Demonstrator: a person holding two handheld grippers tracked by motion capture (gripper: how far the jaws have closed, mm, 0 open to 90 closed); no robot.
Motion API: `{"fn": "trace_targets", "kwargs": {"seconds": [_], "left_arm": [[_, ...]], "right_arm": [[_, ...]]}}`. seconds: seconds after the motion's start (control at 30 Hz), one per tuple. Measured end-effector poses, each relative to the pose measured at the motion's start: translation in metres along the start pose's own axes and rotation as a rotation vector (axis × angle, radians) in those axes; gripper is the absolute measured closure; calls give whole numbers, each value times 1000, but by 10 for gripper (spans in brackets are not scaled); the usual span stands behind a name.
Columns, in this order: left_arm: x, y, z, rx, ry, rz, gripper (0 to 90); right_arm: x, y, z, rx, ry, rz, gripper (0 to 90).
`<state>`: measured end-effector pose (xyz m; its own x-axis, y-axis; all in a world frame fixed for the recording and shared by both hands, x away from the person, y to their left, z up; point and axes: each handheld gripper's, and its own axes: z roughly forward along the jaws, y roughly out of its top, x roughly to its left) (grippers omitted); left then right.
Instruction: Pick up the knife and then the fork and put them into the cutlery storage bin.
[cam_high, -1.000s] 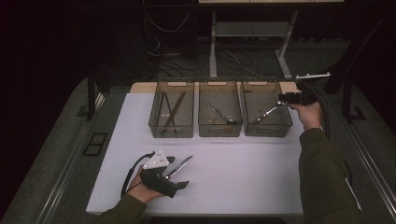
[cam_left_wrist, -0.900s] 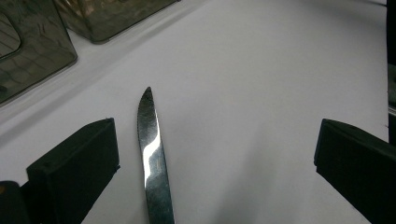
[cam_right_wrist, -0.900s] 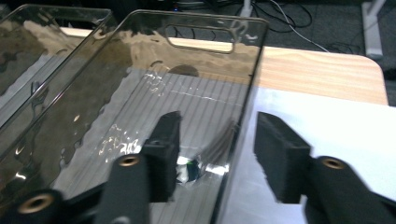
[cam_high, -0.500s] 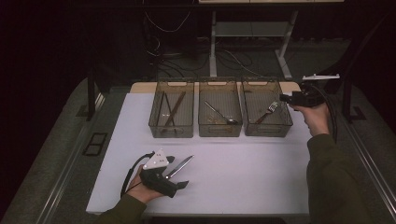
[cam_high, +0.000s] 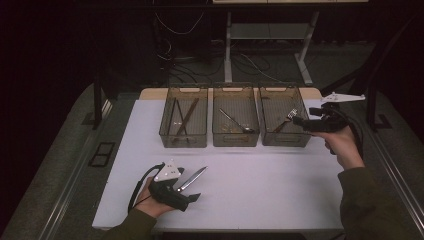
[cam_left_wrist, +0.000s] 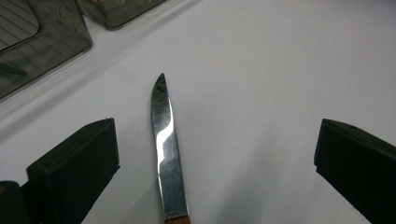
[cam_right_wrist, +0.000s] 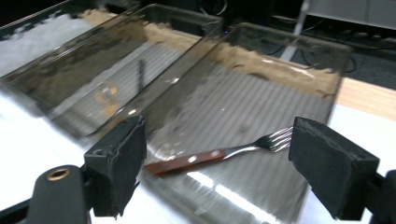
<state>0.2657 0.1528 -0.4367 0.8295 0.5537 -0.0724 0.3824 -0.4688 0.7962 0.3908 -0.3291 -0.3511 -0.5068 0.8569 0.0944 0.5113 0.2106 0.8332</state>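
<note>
Two spread-open left gripper (cam_left_wrist: 212, 163) jaws straddle my wooden-handled steel knife (cam_left_wrist: 167, 154), its long axis running between them, while the right gripper (cam_right_wrist: 233, 161) gapes empty.

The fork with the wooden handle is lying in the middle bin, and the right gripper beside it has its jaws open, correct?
Not quite. The fork lies in the right-hand bin, not the middle one, as the high view shows. The rest holds: the right gripper has just been opening its jaws, which stand open with nothing between them.
</note>
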Motion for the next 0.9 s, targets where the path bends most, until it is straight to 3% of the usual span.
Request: {"fn": "trace_targets", "kwargs": {"seconds": [0.4, 0.53, 0.9], "left_arm": [[1, -1, -2, 29, 25, -2, 0], [1, -2, -2, 30, 28, -3, 0], [3, -2, -3, 31, 31, -5, 0]], "right_arm": [[44, -40, -10, 0, 44, -75, 126], [54, -56, -11, -3, 76, -58, 126], [75, -105, -13, 2, 86, -62, 126]]}}
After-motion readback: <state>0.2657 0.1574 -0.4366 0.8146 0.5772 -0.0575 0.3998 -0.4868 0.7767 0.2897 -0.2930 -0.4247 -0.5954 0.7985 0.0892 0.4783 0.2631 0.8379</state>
